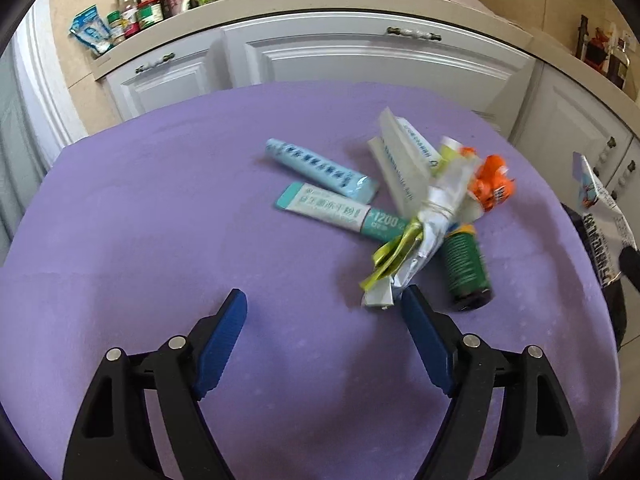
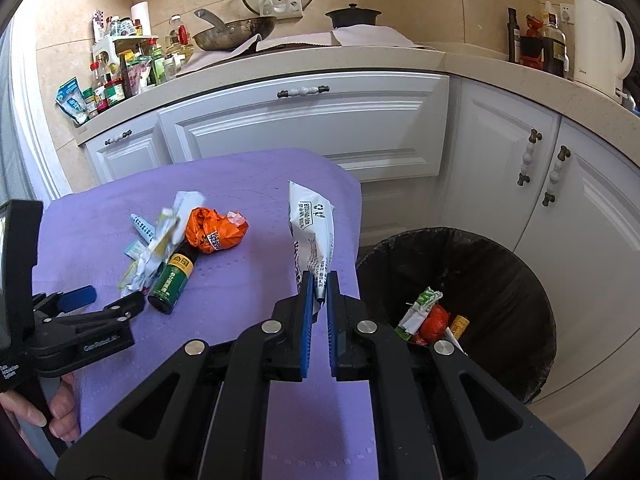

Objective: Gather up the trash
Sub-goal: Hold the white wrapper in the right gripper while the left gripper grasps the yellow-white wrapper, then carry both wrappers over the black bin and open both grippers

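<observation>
On the purple tablecloth [image 1: 160,220] lies a heap of trash: a light-blue tube [image 1: 320,170], a teal and white sachet [image 1: 340,214], a folded white carton [image 1: 400,160], a crumpled silver and yellow wrapper [image 1: 416,240], an orange wrapper [image 1: 490,184] and a small green bottle [image 1: 466,268]. My left gripper [image 1: 323,296] is open just in front of the heap, and the silver wrapper's near end lies beside its right finger. My right gripper [image 2: 320,280] is shut on a white printed packet [image 2: 310,232], held upright over the table's right edge.
A round bin with a black liner [image 2: 500,264] stands on the floor right of the table, with some trash [image 2: 430,316] inside. White cabinets [image 2: 304,128] and a cluttered counter [image 2: 120,72] run behind. A hand [image 2: 56,404] holds the left gripper [image 2: 108,300].
</observation>
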The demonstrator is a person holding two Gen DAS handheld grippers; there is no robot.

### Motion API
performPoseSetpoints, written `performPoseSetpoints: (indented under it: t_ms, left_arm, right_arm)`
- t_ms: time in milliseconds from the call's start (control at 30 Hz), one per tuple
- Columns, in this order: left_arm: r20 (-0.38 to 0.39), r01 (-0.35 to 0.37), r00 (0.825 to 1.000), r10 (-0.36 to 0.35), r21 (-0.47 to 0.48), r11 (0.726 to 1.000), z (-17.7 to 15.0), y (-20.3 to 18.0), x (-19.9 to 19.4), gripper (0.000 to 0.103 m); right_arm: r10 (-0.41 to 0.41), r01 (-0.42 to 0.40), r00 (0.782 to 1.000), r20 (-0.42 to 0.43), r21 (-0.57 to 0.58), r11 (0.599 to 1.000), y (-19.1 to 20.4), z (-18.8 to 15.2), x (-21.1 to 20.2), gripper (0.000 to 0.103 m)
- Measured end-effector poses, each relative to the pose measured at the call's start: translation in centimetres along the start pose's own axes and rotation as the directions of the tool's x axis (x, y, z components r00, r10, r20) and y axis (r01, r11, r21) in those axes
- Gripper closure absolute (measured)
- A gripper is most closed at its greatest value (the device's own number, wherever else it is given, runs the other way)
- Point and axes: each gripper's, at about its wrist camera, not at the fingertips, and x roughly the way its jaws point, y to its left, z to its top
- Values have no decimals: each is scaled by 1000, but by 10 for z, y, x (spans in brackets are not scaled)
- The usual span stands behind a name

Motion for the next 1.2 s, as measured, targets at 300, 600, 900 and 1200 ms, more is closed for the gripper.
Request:
performPoseSetpoints:
  t_ms: [300,600,900,1200]
  left_arm:
    - [97,0,995,-8,87,996,10,-11,-11,26]
    - [39,82,995,-89,158,984,14,-20,3,73]
    - [64,87,993,-97,146,985,9,-15,-7,88]
    - [162,71,982,-92,132,989,7,-16,-41,89]
  right_arm:
    - [-1,1,1000,0,0,1000,1,1,-1,96]
    - [-2,2,1000,-2,7,1000,-2,2,-1,96]
    - [-3,3,1000,1,5,1000,-3,2,-2,96]
    - [-35,34,999,33,7,999,-10,3,-17,96]
